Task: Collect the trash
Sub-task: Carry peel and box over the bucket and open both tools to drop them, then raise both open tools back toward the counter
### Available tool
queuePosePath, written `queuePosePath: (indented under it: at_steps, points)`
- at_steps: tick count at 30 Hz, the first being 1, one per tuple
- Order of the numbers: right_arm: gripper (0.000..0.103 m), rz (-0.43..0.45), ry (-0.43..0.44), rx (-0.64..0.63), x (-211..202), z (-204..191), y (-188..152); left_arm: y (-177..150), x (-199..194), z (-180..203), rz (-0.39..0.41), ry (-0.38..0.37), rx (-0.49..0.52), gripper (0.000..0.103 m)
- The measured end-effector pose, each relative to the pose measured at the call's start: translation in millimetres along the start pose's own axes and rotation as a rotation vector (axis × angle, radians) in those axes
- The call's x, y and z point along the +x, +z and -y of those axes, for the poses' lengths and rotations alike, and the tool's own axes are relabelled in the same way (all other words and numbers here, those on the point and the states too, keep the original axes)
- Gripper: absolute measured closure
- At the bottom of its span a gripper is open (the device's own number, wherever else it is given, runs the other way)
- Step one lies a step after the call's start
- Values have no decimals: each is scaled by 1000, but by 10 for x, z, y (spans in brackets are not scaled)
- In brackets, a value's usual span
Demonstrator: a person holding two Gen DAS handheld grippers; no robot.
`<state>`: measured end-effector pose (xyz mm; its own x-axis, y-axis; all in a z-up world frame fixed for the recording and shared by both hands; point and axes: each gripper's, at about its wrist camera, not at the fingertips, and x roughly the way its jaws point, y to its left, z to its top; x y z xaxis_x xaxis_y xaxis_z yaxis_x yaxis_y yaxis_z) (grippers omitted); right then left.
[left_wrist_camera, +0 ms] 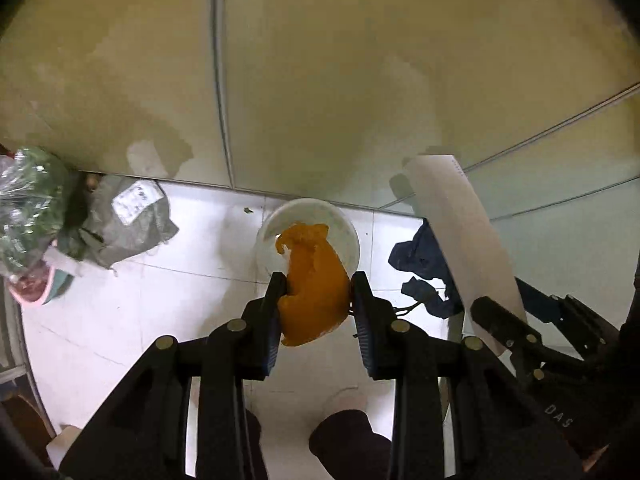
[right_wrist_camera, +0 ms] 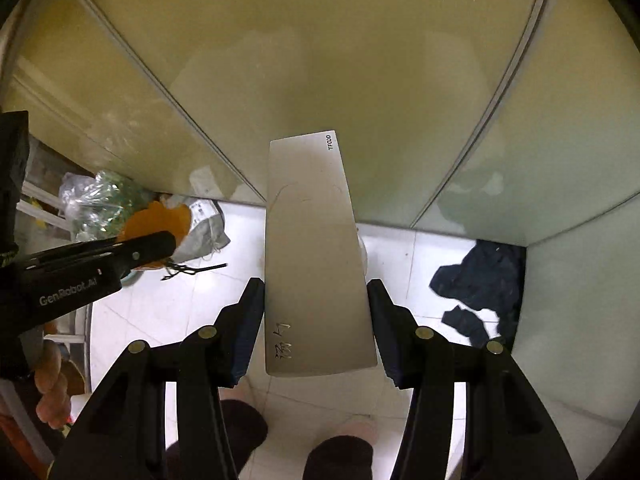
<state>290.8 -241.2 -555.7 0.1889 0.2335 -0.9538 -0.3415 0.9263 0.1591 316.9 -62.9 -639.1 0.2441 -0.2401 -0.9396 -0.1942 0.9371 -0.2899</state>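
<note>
Your left gripper [left_wrist_camera: 318, 292] is clamped on a crumpled orange wrapper [left_wrist_camera: 312, 280], pads pressing it from both sides, and it hangs right over a white bowl [left_wrist_camera: 348, 228] on the floor beyond the fingertips. Part of the orange wad sits against the bowl's opening; whether it touches the inside I cannot tell. Your right gripper [right_wrist_camera: 316, 296] grips a long flat silver pouch [right_wrist_camera: 312, 240] by its lower half, with the pouch sticking out forward past the fingers, small printed letters at its far corner and handwriting near the pads.

Out to the left of the left gripper, a grey mailer bag [left_wrist_camera: 124, 220] with a white label lies against the wall, and a clear bag with green print [left_wrist_camera: 28, 200] sits just beyond it. To the right of both grippers, dark blue cloth [right_wrist_camera: 480, 280] is bunched in the corner. All this rests on white floor tiles [left_wrist_camera: 180, 292], hemmed in by pale glossy wall panels [left_wrist_camera: 360, 80]. Your dark shoes [right_wrist_camera: 340, 456] show below the grippers.
</note>
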Motion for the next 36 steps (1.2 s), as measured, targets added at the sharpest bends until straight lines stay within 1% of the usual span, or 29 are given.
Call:
queuePosePath:
  at_steps: [5,8,10,11,12,13,14,15,19,22,27,29,30,31,32,34,35,36]
  points:
    - [54,-30,14,8,472,92,-46,44,458,28,-16,-1,60,72]
    - [54,-27,15,1,603,118,-9,102,685,52,-18,-11,81,72]
    - [54,-11,31,-10,658,111,26,145,766,63,-11,-30,90,71]
    - [54,-3,43,-18,661,114,53,165,787,61,-5,-42,92,70]
    - [53,0,48,-24,655,116,75,188,800,50,0,-47,89,66]
    - [49,-4,43,-27,685,117,95,217,802,37,10,-48,84,61]
    - [45,-9,35,-27,719,120,104,245,789,24,22,-42,79,59]
    - [44,-15,22,-21,727,124,125,272,785,6,30,-32,76,56]
    - [44,-36,27,1,745,157,163,336,693,-18,33,-7,79,56]
    - [44,-46,30,17,671,156,194,349,546,-32,26,7,84,56]
    - [44,-41,29,18,306,72,286,378,101,-36,31,21,71,56]
    - [44,-35,30,16,177,36,328,400,-145,-19,38,24,65,56]
    - [44,-28,29,14,16,-12,360,411,-272,-7,43,24,63,56]
    - [44,-22,27,14,-101,-52,385,428,-462,19,50,24,61,56]
    - [44,-18,26,14,-176,-67,404,443,-574,36,56,26,61,56]
    - [44,-3,25,18,-506,-157,469,473,-905,80,74,24,62,56]
    - [44,3,25,20,-589,-170,488,494,-1071,109,84,24,63,56]
    - [44,16,27,26,-797,-218,525,518,-1280,141,97,23,64,56]
